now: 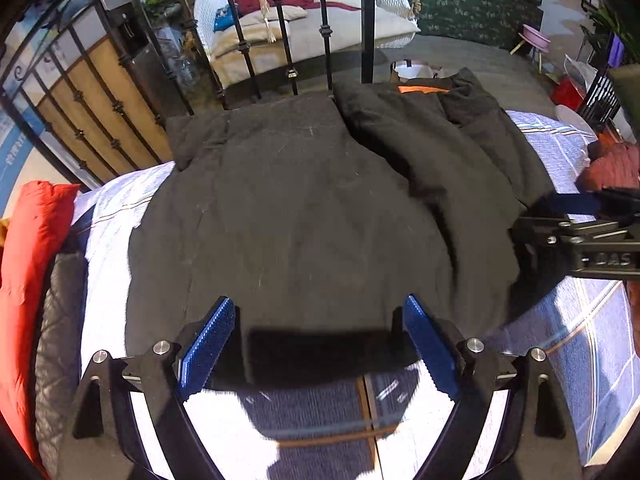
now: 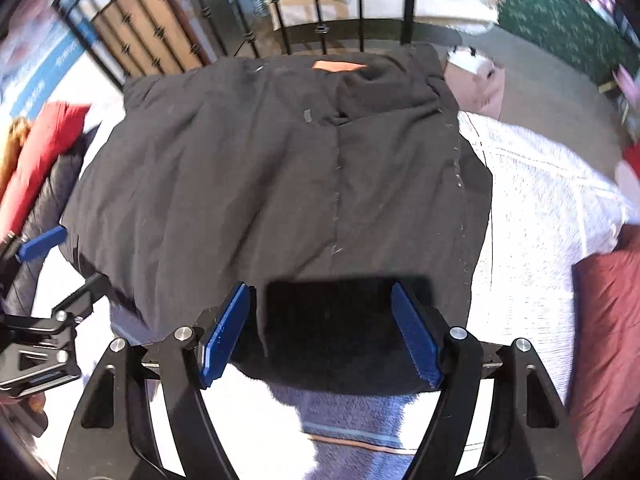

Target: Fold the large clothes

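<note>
A large black coat lies spread on a bed, collar and orange label toward the iron footboard. Its right side is folded inward in a thick ridge. My left gripper hovers open over the coat's near hem with nothing between its blue pads. The right wrist view shows the same coat and label. My right gripper also stands open above the near hem, empty. Its blue finger shows at the coat's right edge in the left view, and the left gripper's finger at the coat's left edge.
The bed has a blue-and-white checked sheet. A red garment and a grey quilted one lie along its left side, another red garment on the right. A black iron bed frame stands behind the coat.
</note>
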`<state>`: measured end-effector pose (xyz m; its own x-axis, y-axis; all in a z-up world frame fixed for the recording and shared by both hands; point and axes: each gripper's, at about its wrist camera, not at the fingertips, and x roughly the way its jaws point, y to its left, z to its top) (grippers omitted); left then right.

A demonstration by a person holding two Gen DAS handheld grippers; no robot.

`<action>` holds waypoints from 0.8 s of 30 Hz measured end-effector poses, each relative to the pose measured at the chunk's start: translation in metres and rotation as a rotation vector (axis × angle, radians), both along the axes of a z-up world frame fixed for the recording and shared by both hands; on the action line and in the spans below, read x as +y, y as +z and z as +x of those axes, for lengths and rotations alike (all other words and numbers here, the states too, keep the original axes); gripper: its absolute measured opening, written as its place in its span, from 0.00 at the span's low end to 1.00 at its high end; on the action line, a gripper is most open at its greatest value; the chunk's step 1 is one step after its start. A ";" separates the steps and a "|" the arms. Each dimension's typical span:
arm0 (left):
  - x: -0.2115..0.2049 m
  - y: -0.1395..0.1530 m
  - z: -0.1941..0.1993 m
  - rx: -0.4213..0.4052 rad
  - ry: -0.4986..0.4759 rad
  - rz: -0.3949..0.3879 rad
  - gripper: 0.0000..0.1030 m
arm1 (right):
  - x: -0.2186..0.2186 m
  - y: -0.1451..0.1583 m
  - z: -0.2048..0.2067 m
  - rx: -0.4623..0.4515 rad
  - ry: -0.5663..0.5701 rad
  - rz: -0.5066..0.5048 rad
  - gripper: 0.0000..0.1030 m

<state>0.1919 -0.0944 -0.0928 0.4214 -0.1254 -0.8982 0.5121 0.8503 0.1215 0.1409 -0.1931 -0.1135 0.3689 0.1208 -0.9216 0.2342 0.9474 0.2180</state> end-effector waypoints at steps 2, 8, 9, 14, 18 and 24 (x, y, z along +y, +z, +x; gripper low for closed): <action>0.003 -0.010 0.018 0.008 0.026 0.011 0.82 | -0.008 -0.002 0.007 -0.005 -0.023 0.019 0.71; 0.030 -0.041 0.065 0.157 0.109 -0.068 0.89 | -0.053 -0.041 0.023 0.088 -0.156 0.090 0.69; 0.031 -0.044 0.068 0.174 0.113 -0.068 0.89 | -0.053 -0.046 0.026 0.098 -0.142 0.082 0.69; 0.023 -0.057 0.071 0.189 0.110 -0.021 0.95 | -0.045 -0.058 0.037 0.146 -0.151 0.051 0.71; 0.019 -0.061 0.075 0.207 0.106 -0.005 0.95 | -0.040 -0.061 0.042 0.160 -0.143 0.025 0.73; 0.022 -0.049 0.068 0.180 0.091 -0.017 0.94 | -0.035 -0.058 0.041 0.161 -0.131 0.012 0.75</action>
<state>0.2598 -0.0724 -0.1420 0.2648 -0.1103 -0.9580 0.4453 0.8952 0.0200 0.1818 -0.2283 -0.1712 0.2307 0.0928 -0.9686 0.3882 0.9040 0.1790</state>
